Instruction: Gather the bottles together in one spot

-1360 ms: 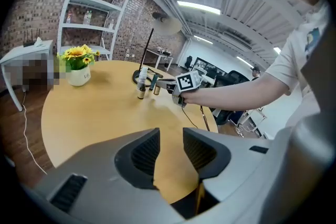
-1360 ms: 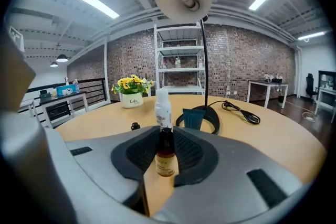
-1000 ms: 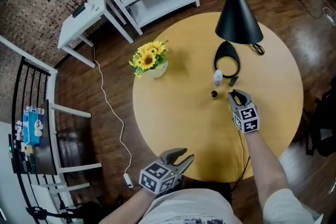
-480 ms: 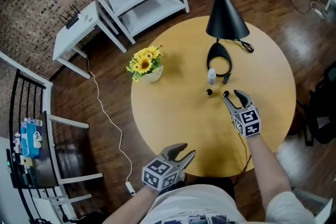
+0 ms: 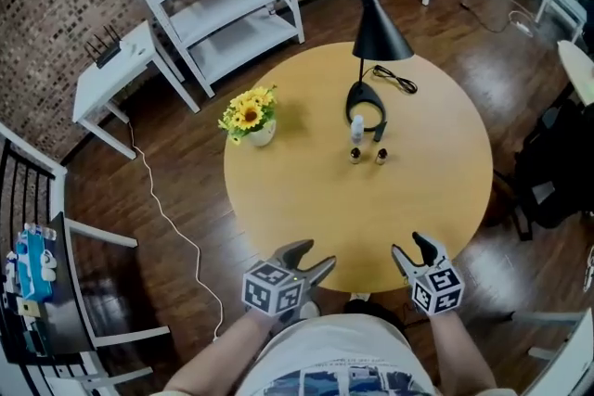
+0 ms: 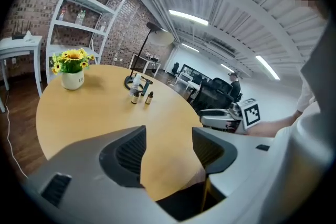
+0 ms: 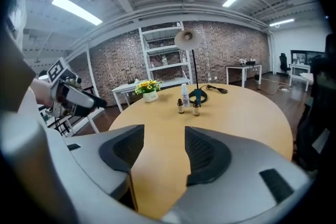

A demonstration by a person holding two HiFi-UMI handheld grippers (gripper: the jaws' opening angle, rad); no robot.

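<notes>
Three bottles stand close together beside the lamp base: a white bottle (image 5: 356, 124) and two small dark dropper bottles (image 5: 355, 155) (image 5: 380, 155). The gripper views show them far ahead, the white bottle (image 7: 185, 94) behind the dark pair (image 7: 180, 106) (image 6: 135, 96). My right gripper (image 5: 411, 248) hovers at the table's near edge, well short of the bottles. Its jaws have just been opening and nothing is between them (image 7: 164, 152). My left gripper (image 5: 311, 257) is at the near edge too, to the left. Its jaws have also just been opening, and they are empty (image 6: 168, 147).
A black lamp (image 5: 373, 23) with a ring base and cord stands on the round yellow table (image 5: 297, 199). A vase of sunflowers (image 5: 249, 116) sits at the table's left. White shelving (image 5: 218, 5) and a small white table (image 5: 111, 74) stand beyond on the wood floor.
My right gripper let go of a small dark bottle beside the other one and drew back to the near edge, jaws open. The left gripper's jaws opened wider and it shifted slightly.
</notes>
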